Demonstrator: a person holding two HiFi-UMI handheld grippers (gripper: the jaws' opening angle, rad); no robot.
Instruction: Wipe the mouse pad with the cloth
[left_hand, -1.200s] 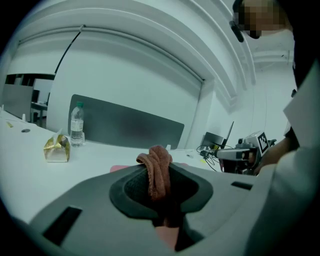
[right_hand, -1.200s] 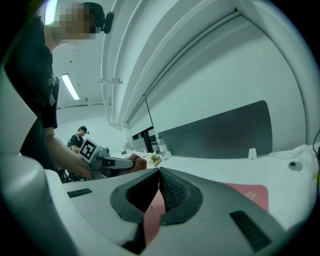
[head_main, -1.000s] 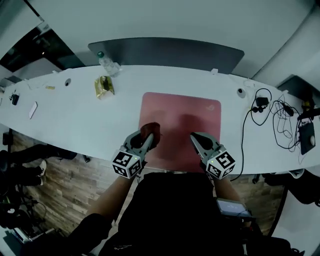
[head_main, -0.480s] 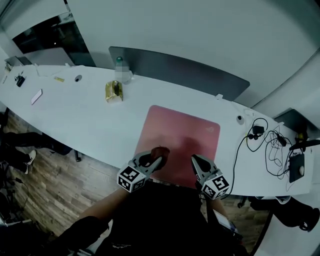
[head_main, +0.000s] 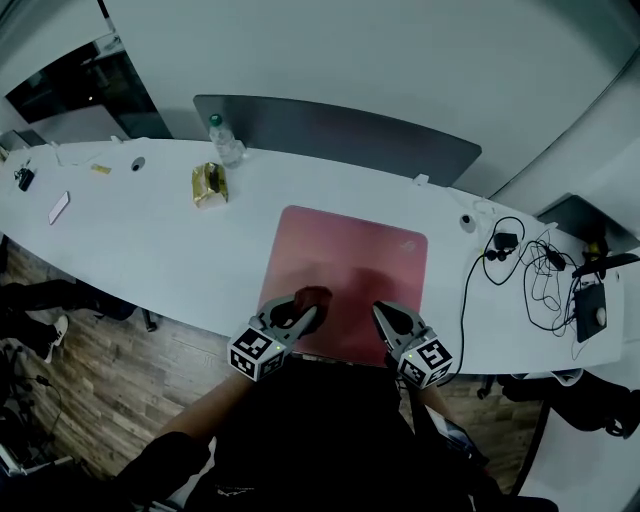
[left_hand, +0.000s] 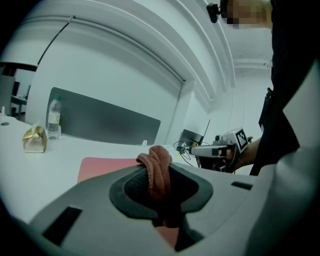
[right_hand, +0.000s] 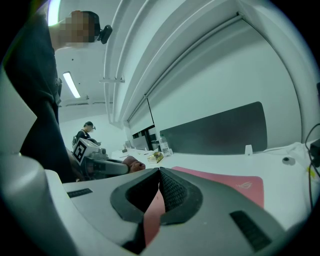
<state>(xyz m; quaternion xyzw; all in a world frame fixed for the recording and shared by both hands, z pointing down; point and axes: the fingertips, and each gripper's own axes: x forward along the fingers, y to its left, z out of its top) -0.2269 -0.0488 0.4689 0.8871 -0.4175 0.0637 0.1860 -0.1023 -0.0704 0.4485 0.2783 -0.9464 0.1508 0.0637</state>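
Left gripper view shows my left gripper (head_main: 301, 318) clamped tight on the bunched red cloth (left_hand: 158, 165). It looks soft and light, so holding it by the fold should suit wiping. The cloth sits over the mouse pad (head_main: 352, 250) toward 7 o'clock. My right gripper (right_hand: 159, 172) is closed on nothing.
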